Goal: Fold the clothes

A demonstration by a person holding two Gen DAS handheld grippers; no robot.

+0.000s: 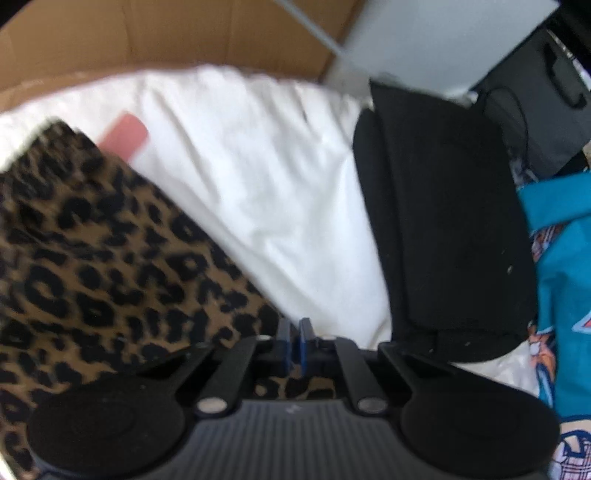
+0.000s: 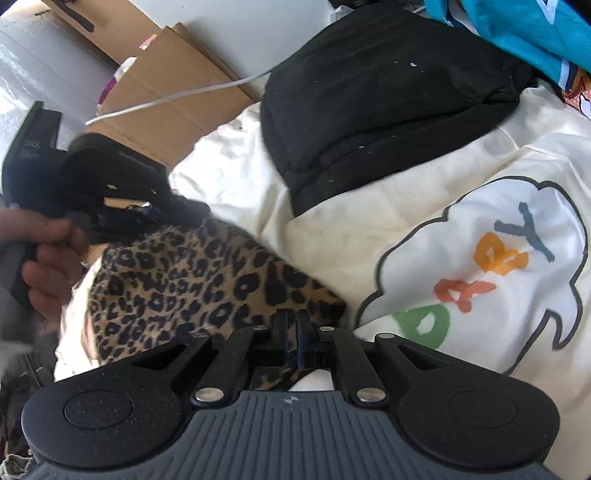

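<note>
A leopard-print garment [image 1: 92,258] [image 2: 184,280] lies on a cream shirt [image 2: 480,258] with coloured letters. In the left wrist view my left gripper [image 1: 295,328] has its blue fingers pressed together on the garment's edge, and the print shows under them. The right wrist view shows that same left gripper [image 2: 147,212] at the garment's far corner, held by a hand [image 2: 48,258]. My right gripper [image 2: 293,325] is shut on the near corner of the leopard cloth, which passes between its fingers.
A folded black garment [image 1: 443,221] [image 2: 369,110] rests on the white cloth [image 1: 240,166] to the right. Teal clothing [image 1: 565,258] [image 2: 517,29] lies beyond it. Cardboard [image 1: 147,37] [image 2: 166,92] and a white cable [image 2: 184,96] are behind. A pink tag-like patch [image 1: 123,134] is blurred.
</note>
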